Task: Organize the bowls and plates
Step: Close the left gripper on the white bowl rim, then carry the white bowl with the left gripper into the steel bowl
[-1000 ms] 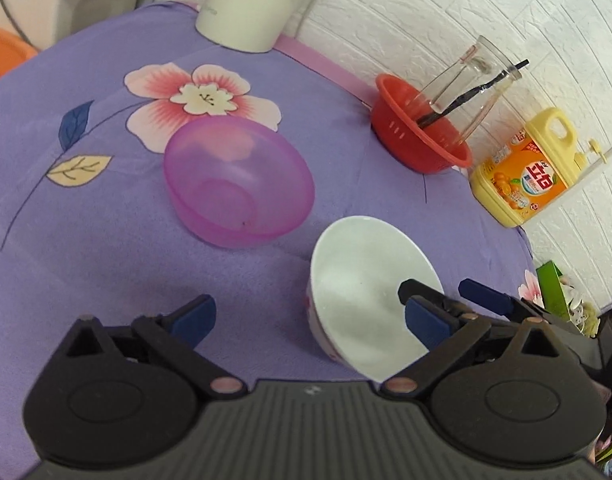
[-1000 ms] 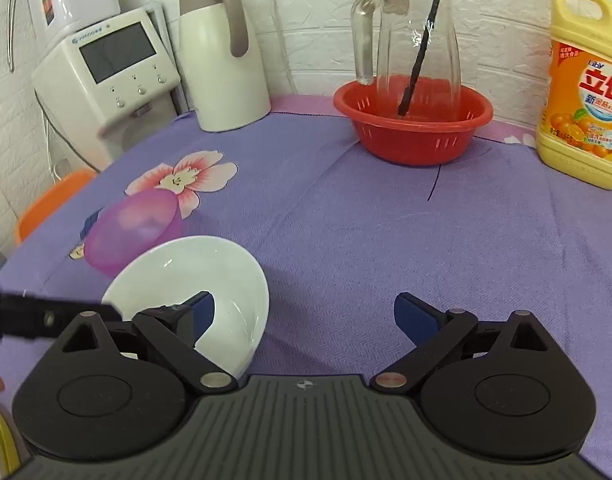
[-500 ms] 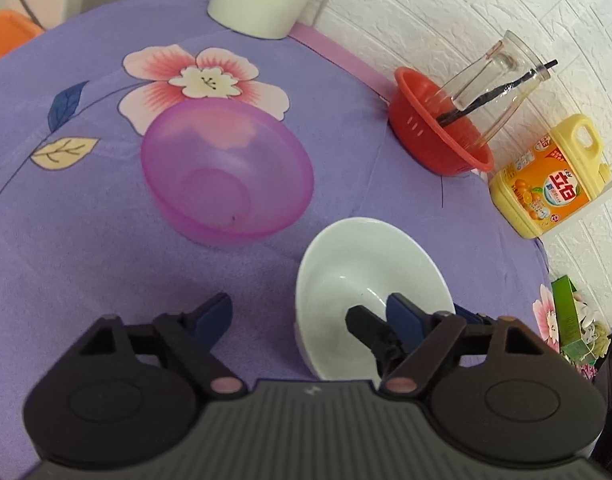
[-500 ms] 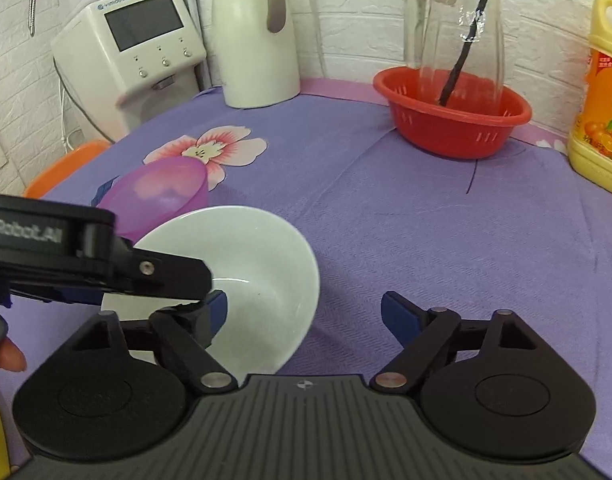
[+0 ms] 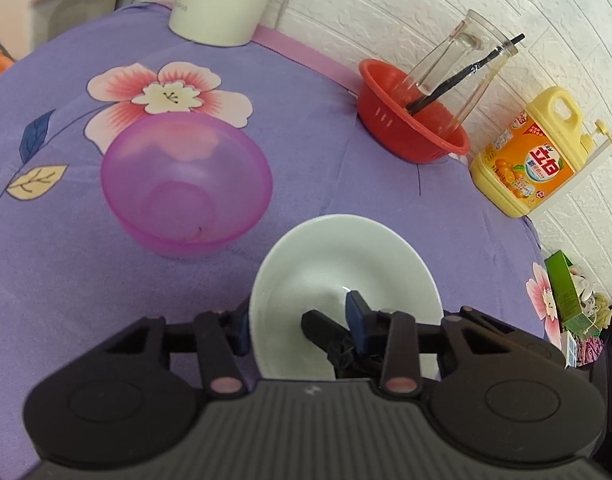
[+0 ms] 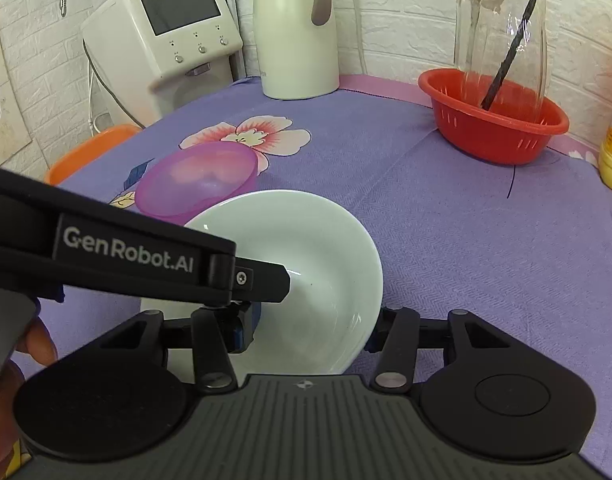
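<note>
white bowl (image 5: 338,276): on purple cloth (image 5: 346,184), near edge, mouth up and tipped a little toward the cameras; round, no long axis.
white bowl vs left gripper (image 5: 298,320): rim wall between the two fingers, one blue pad inside the bowl, the other outside on the left; fingers narrowed onto the rim, gripping it.
white bowl vs right gripper (image 6: 310,330): bowl (image 6: 306,264) between the fingers, left pad inside, right pad outside the right rim; contact not clear, cannot tell if clamped or just straddling.
left gripper in right view: black finger marked GenRobot.AI (image 6: 146,256) reaching across the bowl's left rim, tip inside.
pink bowl (image 5: 186,184): translucent, upright, nothing in it; just beyond-left of white bowl, partly over the flower print (image 5: 166,96); close to white bowl, apart in left view.
cloth contents, back: white kettle (image 6: 294,32), dispenser (image 6: 166,40) off the cloth's far-left side.
red colander (image 6: 494,120): back right, holds glass jug (image 6: 502,32); jug holds a black stick (image 6: 514,40) leaning on its mouth.
detergent bottle (image 5: 530,152): yellow, orange label, right of colander, against the brick wall.
</note>
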The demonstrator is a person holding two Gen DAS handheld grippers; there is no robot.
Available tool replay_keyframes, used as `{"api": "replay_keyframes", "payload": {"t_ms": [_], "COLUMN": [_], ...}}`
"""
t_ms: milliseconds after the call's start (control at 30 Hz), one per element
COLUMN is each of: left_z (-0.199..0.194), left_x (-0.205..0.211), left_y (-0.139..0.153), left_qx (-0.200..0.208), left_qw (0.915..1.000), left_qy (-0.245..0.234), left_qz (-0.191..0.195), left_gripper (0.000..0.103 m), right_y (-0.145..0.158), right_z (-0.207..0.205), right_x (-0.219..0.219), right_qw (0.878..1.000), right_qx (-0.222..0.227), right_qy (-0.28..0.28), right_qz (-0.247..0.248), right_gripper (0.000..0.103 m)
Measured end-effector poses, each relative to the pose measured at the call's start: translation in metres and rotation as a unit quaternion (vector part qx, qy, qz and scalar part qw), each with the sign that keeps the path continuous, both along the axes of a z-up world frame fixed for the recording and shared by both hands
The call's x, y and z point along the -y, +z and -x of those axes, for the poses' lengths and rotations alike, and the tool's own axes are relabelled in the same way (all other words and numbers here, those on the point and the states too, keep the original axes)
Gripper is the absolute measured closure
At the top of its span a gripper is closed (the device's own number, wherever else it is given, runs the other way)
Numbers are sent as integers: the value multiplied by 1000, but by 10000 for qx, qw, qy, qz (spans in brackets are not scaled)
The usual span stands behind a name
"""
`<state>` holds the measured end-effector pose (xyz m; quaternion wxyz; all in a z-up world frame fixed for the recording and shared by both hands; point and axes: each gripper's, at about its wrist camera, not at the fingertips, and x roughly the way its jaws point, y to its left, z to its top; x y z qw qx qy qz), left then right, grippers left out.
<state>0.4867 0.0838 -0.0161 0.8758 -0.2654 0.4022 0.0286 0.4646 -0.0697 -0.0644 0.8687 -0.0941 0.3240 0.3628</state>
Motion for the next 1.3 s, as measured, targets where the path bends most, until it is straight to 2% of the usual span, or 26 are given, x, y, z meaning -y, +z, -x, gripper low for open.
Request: {"api": "replay_keyframes", "payload": {"t_ms": [233,400,467,567,767,800,900,1067,1300], "left_z": [5,5,5,8,13,12,12,23,77], "left_x": [-7,-3,-4,-6,-5,-2,9,9,24], "left_y": [-6,-5,-7,-9,-7,-6,-2,3,18], "left_qx": [-37,18,-25,-66,-37,-52,-120,-153,-1], "left_qw": [9998,9999,9998,9996,9994,9993,9996,9988,9963], "left_qy": [-29,-78,-67,-94,-223,-267,-248,-388,-689], "left_qz": [186,102,199,240,263,270,9,253,510], "left_gripper": [64,62,51,51,56,55,55,55,55], "right_y": [-5,-5,-5,-4,-4,-4,-3,2,20], "right_z": [1,-1,-2,-3,0,1,4,18,67], "right_x": [-2,0,2,5,5,5,0,8,30], "right_qw": [9999,9997,9995,9995,9992,9991,9990,9997,9992], "right_qx": [-127,-213,-269,-288,-226,-246,-249,-193,-159], "right_qy": [13,67,74,98,254,297,323,66,-262], "right_qz": [4,-85,-129,14,205,182,170,126,260], "right_gripper": [15,13,12,0,0,5,6,5,4]}}
